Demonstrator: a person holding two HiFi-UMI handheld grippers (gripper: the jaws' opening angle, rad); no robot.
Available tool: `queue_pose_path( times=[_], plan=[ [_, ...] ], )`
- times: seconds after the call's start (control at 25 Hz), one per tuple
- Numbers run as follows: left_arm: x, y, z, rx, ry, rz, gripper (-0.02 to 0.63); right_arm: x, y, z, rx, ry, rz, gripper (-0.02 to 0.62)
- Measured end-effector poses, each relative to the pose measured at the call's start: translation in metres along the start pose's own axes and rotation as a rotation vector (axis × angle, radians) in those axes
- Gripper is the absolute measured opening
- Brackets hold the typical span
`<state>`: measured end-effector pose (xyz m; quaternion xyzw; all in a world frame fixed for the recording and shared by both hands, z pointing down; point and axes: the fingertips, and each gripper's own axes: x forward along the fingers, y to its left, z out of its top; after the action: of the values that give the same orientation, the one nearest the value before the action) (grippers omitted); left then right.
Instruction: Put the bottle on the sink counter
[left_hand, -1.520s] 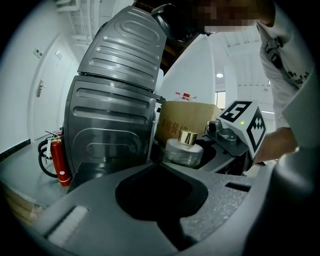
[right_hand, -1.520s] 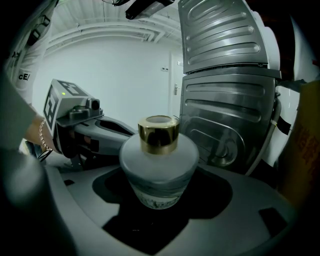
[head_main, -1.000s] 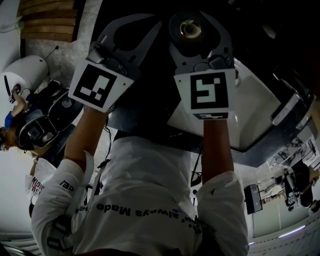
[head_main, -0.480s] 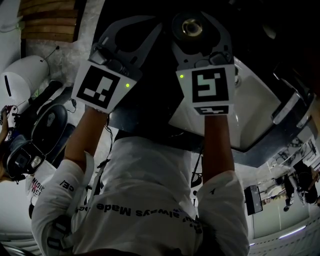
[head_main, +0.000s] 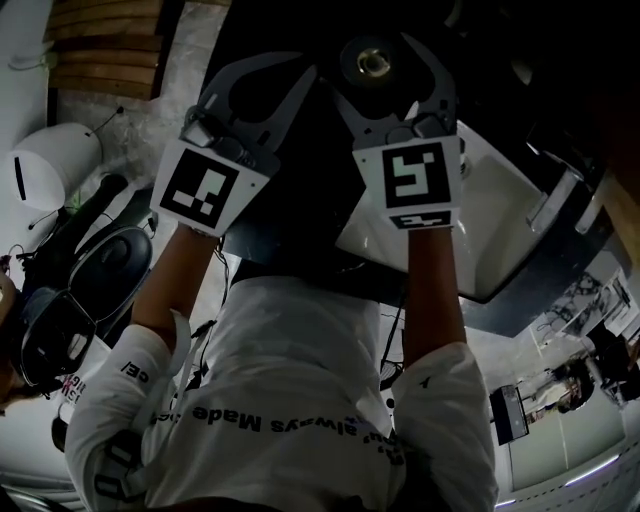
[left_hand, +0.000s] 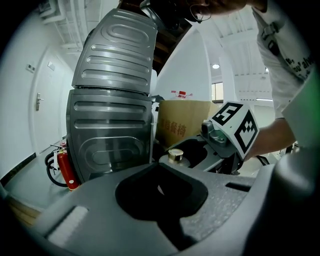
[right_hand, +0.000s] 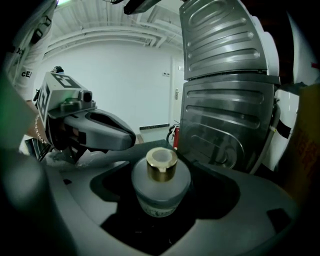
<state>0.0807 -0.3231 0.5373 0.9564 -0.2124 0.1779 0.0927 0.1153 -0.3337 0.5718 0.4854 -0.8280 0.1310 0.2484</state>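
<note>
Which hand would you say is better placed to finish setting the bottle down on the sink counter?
Right. The bottle stands between the right tongs, which are opening, so that hand probably just needs to draw back. The left tongs are empty, off to the side.

bottle (right_hand: 160, 186) between opening right claw (head_main: 383, 80) jaws, left claw (head_main: 260, 95) beside, sink (head_main: 505, 235) right

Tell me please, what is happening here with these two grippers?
A person holds a gripper in each hand. The right gripper is opening its jaws around a small gold-capped bottle, apparently releasing it on the dark counter beside the white sink. The left gripper is shut and empty.
</note>
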Motion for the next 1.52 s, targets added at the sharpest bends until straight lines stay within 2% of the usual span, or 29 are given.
queue_pose_path(
  times=[0.2, 0.36, 0.48, 0.68, 0.8, 0.92, 1.24, 1.52],
  plan=[
    [-0.027, -0.056, 0.039, 0.013, -0.065, 0.015, 0.003, -0.084, 0.000, 0.027, -0.055, -0.092, -0.049, 0.364],
    [-0.059, -0.112, 0.062, 0.024, -0.138, 0.014, 0.003, -0.161, 0.019, 0.033, -0.097, -0.116, -0.037, 0.356],
    [-0.085, -0.139, 0.077, 0.032, -0.185, 0.013, 0.003, -0.201, 0.039, 0.044, -0.100, -0.164, -0.029, 0.296],
    [-0.121, -0.171, 0.105, 0.015, -0.224, -0.013, 0.003, -0.251, 0.063, 0.071, -0.021, -0.233, -0.023, 0.175],
    [-0.139, -0.193, 0.124, 0.026, -0.256, -0.026, 0.003, -0.282, 0.077, 0.086, -0.014, -0.274, -0.019, 0.112],
    [-0.157, -0.213, 0.144, 0.054, -0.294, -0.039, 0.003, -0.313, 0.092, 0.105, -0.026, -0.320, -0.025, 0.075],
    [-0.203, -0.268, 0.177, 0.073, -0.352, -0.100, 0.003, -0.377, 0.141, 0.133, -0.060, -0.363, -0.021, 0.035],
    [-0.231, -0.307, 0.185, 0.080, -0.384, -0.114, 0.003, -0.419, 0.174, 0.139, -0.061, -0.415, -0.017, 0.031]
  ],
)
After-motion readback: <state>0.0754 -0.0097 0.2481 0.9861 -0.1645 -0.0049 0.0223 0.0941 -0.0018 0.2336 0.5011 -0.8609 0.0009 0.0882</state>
